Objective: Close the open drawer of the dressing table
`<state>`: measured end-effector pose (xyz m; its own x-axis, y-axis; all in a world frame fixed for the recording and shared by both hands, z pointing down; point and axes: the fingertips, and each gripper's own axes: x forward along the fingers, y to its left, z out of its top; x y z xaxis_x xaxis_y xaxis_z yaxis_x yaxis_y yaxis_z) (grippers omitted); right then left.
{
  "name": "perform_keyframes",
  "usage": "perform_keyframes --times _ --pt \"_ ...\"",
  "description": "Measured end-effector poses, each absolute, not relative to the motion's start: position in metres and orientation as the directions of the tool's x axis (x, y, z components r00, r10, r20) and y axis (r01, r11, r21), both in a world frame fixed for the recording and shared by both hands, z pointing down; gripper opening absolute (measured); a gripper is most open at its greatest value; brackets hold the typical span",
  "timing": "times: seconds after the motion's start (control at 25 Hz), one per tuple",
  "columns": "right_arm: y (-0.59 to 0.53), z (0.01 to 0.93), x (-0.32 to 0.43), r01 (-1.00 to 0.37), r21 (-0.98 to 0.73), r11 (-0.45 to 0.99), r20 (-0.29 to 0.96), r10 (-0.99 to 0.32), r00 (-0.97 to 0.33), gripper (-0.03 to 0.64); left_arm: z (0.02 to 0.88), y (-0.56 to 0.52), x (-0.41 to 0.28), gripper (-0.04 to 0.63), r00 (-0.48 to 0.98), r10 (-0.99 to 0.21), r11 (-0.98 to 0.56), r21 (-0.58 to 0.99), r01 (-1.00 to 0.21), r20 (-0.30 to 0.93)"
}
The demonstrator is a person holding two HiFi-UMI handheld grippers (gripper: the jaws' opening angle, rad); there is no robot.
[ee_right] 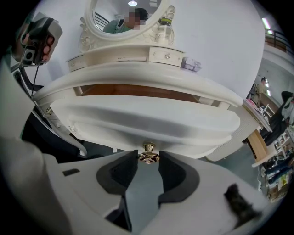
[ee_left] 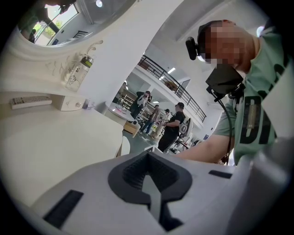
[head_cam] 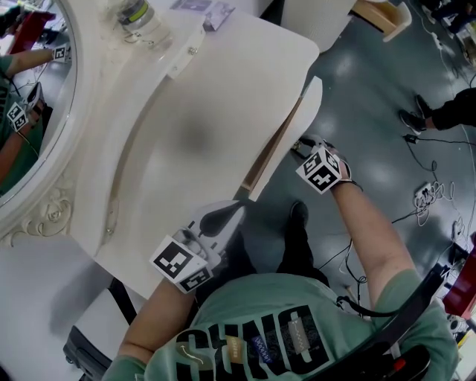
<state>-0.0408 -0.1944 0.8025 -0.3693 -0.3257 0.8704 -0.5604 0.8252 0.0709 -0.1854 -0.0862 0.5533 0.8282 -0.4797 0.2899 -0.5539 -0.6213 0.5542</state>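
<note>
Two grippers: left gripper (ee_left: pixel 149 172) jaws nearly together, empty; right gripper (ee_right: pixel 148 167) jaws clamping one brass knob (ee_right: pixel 148 156), one open drawer (ee_right: pixel 138 124).

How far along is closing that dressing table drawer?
Nothing is done yet: the drawer stands pulled out, its wooden inside showing. In hand: the right gripper grips its brass knob. Left to do: push it flush under the tabletop. The left gripper is shut, holding nothing.

Two grippers (ee_left: pixel 148 158) (ee_right: pixel 148 161), one dressing table (head_cam: pixel 223 89), one open drawer (ee_right: pixel 147 121), one brass knob (ee_right: pixel 148 150), one mirror (head_cam: pixel 33 104), one bottle (head_cam: pixel 141 18)
</note>
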Motion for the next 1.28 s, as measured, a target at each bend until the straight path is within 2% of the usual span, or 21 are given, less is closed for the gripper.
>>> perform_keyframes --times 1.28 --pt "-0.220 0.803 -0.079 -0.552 0.071 0.831 0.863 -0.329 -0.383 0.147 0.558 -0.087 -0.220 0.000 0.806 -0.516 -0.589 0.563 -0.580 0.290"
